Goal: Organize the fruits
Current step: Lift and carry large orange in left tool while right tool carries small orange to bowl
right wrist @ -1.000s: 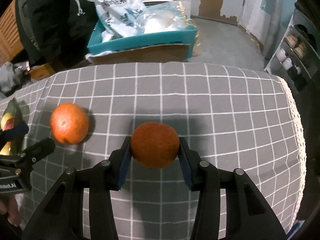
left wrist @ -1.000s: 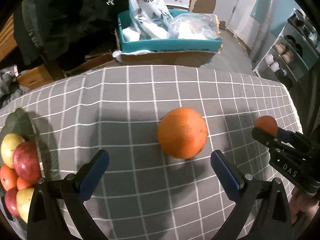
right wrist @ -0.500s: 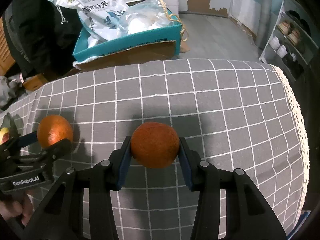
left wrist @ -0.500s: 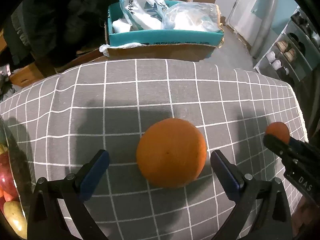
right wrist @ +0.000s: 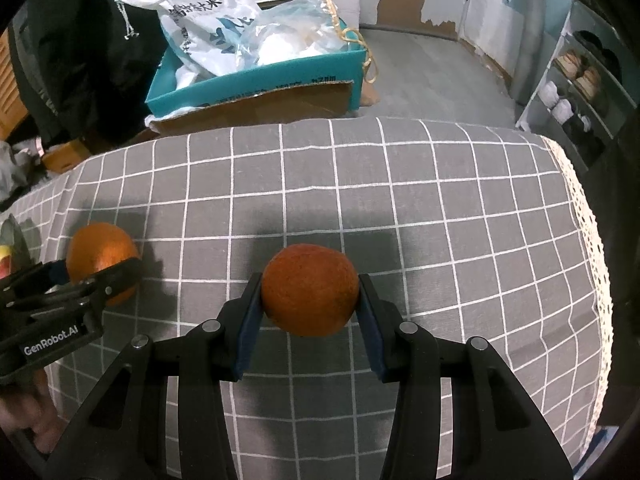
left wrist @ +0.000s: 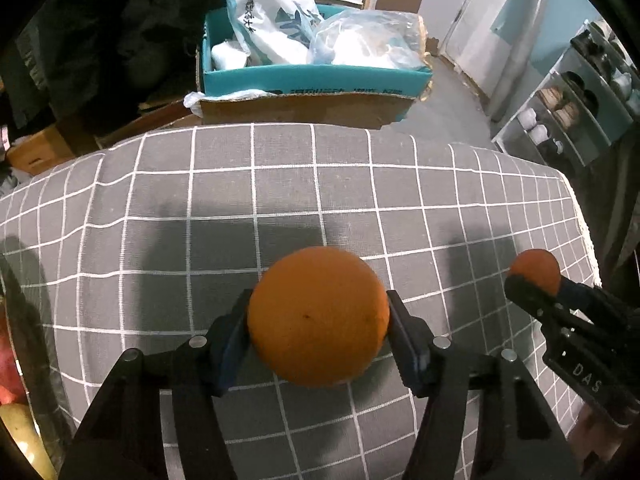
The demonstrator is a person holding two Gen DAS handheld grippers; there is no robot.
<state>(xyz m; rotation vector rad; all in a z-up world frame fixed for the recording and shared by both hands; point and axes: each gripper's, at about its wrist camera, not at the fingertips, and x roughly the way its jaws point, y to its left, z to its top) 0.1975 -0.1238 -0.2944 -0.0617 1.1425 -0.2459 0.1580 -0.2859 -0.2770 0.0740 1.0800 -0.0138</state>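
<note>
Two round oranges on a grey cotton tablecloth (left wrist: 168, 184) with a thin white grid. Lower centre of the left wrist view: smooth bright orange (left wrist: 318, 316) between the blue rubber pads (left wrist: 234, 336) of the black plastic left gripper (left wrist: 318, 344), jaws closing, pads touching its sides. Lower centre of the right wrist view: darker, rough-skinned reddish orange (right wrist: 310, 290) clamped tight in the right gripper (right wrist: 310, 314). Upper centre: teal-rimmed cardboard box (left wrist: 312, 80) stuffed with crinkled plastic bags (left wrist: 360, 44).

Grey checked tablecloth (right wrist: 400, 184) under oranges (left wrist: 318, 316)
</note>
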